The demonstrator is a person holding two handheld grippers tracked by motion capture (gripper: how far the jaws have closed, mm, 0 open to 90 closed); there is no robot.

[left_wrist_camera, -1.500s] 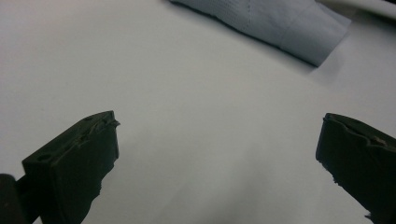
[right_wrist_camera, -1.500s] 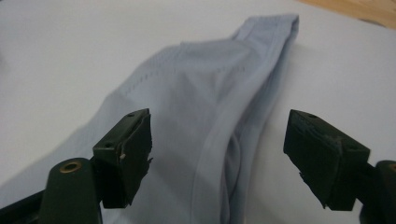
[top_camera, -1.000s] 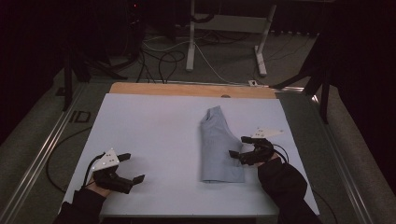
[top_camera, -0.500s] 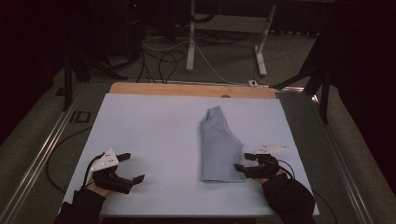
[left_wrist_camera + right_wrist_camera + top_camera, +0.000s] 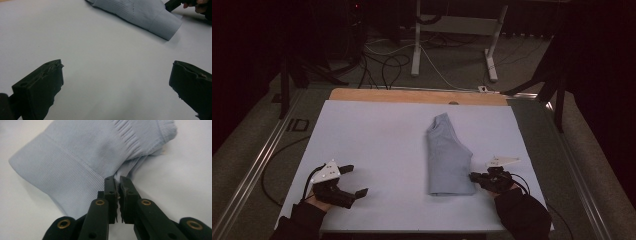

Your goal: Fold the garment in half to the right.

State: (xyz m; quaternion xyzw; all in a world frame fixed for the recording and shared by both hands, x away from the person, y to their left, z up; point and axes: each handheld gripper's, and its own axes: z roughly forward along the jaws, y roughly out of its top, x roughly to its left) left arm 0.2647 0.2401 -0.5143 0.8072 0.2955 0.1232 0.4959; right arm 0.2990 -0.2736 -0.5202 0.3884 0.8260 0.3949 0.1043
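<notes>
Dim room, light falling mostly on the pale white rectangular tabletop sheet (image 5: 377, 150), with a strip of bare light-brown wooden board (image 5: 412, 96) exposed along its far edge. Grey carpeted floor (image 5: 252, 150) around the table, a long silver metal rail (image 5: 259, 162) running along the left side and another along the right, black cable (image 5: 274, 165) looping on the floor at left. Beyond the far edge: white metal desk frame with two legs and flat feet (image 5: 417, 45), tangle of black and white cables (image 5: 384, 60) on the floor, dark stand legs (image 5: 557, 85) at right, background otherwise near black.
</notes>
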